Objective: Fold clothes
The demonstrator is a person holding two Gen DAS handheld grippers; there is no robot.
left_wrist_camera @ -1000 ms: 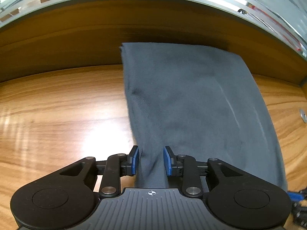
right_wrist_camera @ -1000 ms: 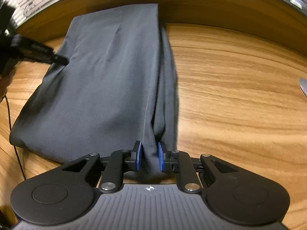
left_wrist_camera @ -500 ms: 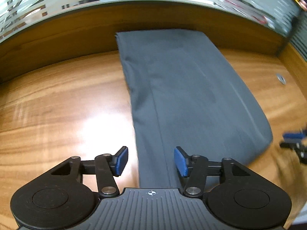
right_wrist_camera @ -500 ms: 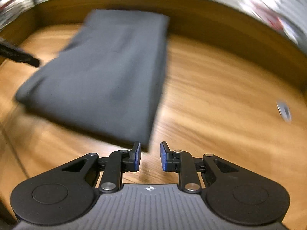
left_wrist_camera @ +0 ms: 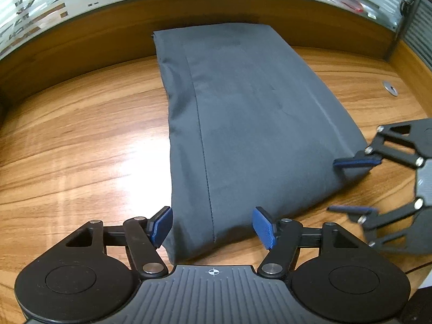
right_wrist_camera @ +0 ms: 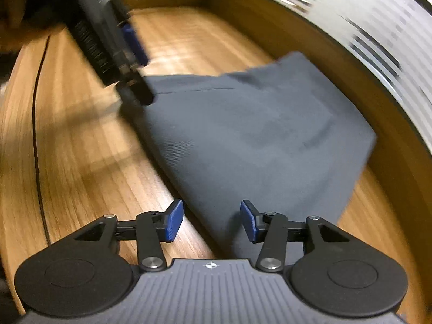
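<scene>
A dark grey folded garment (left_wrist_camera: 251,124) lies flat on the wooden table (left_wrist_camera: 81,140). My left gripper (left_wrist_camera: 212,226) stands over its near left corner. Its jaws are opening; the cloth edge lies between the blue pads (left_wrist_camera: 159,226), and they do not press on it. At the garment's right side is my right gripper (left_wrist_camera: 351,186), turned on its side. In the right wrist view the right gripper (right_wrist_camera: 211,224) has its jaws opening astride the garment (right_wrist_camera: 259,140) at its near corner, without gripping it. The left gripper (right_wrist_camera: 140,75) shows blurred at the far corner.
A raised wooden ledge (left_wrist_camera: 81,40) topped by striped frosted glass (left_wrist_camera: 54,8) runs along the back. A small metal disc (left_wrist_camera: 390,89) is set in the table at the right. A dark seam (right_wrist_camera: 35,108) crosses the tabletop in the right wrist view.
Both grippers went from nearly shut on the garment's near edge to wide apart. The cloth now lies flat. The right gripper rolled and swung round to the garment's side.
</scene>
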